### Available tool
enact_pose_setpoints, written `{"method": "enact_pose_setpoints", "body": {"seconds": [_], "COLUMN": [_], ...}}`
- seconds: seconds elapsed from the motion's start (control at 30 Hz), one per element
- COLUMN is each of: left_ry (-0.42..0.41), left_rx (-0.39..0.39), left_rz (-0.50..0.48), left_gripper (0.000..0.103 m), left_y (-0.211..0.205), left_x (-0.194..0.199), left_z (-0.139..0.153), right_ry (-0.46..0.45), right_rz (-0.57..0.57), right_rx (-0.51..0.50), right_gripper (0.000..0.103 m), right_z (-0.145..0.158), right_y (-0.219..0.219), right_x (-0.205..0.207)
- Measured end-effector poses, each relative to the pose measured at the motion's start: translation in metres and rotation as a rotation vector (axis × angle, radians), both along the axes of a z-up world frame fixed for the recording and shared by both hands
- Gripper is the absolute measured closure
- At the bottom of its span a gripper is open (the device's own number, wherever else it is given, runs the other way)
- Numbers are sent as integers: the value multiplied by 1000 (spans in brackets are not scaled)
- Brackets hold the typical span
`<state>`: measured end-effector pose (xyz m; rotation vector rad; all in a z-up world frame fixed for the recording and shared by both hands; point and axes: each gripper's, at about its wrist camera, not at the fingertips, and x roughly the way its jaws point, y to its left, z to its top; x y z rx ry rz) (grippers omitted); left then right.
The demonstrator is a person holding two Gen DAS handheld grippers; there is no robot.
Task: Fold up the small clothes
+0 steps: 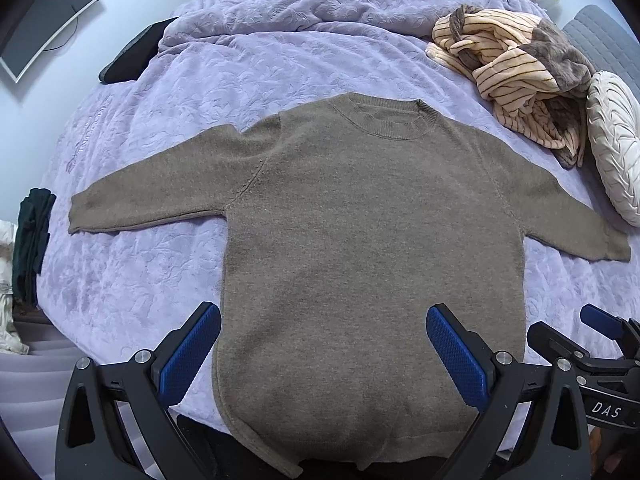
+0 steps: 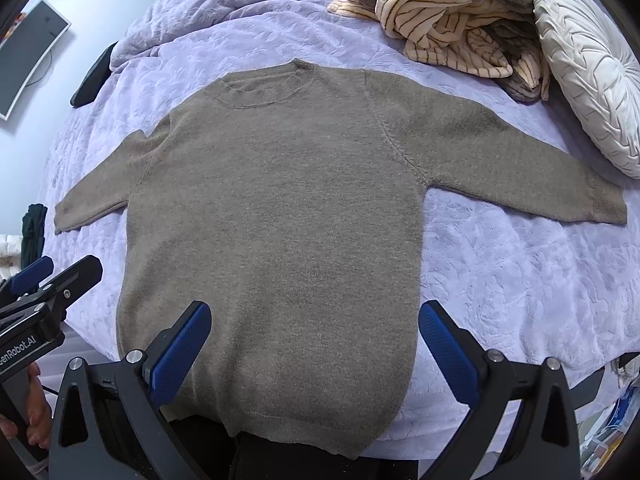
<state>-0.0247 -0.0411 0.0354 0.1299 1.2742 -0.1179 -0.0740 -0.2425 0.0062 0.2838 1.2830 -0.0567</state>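
A brown sweater (image 1: 360, 232) lies flat and face up on the lilac bedspread (image 1: 160, 272), neck at the far end and hem at the near edge of the bed, where it hangs slightly over. Its long axis runs near to far, straight ahead of both grippers. The sleeves stretch out sideways, the left sleeve (image 1: 148, 200) towards the left edge of the bed and the right sleeve (image 2: 520, 168) towards a white round cushion (image 2: 592, 80).

The left gripper (image 1: 323, 354) hangs above the hem with jaws spread wide and nothing between them; its left finger lies over bare bedspread just beside the sweater's left side edge, its right finger over the body. The right gripper (image 2: 314, 350) is likewise spread wide and empty, its left finger over the body and its right finger just outside the sweater's right side edge. Neither appears to touch the cloth.

So each gripper sits beside its own side of the hem, and each sleeve lies farther away and outward on that same side. No fold is made yet. The next move likely needs each gripper to go forward and outward to its own sleeve or shoulder, then bring it across the body; the left is nearer the left sleeve, the right nearer the right.

A heap of striped cloth (image 1: 516, 80) lies at the far right, apart from the sweater.
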Motion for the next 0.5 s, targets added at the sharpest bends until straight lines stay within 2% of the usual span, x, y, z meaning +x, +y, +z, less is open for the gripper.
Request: {"method": "enact_pose_setpoints", "body": {"seconds": [0.5], "left_ry": [2], "left_rx": [-28], "left_rz": [-20], "left_gripper": [0], "left_y": [-1], "left_x": [1], "left_z": [3], "right_ry": [7], "right_rz": [-19], "right_rx": [-2], "right_gripper": [0], "right_z": [4], "right_y": [0], "right_x": [-4]}}
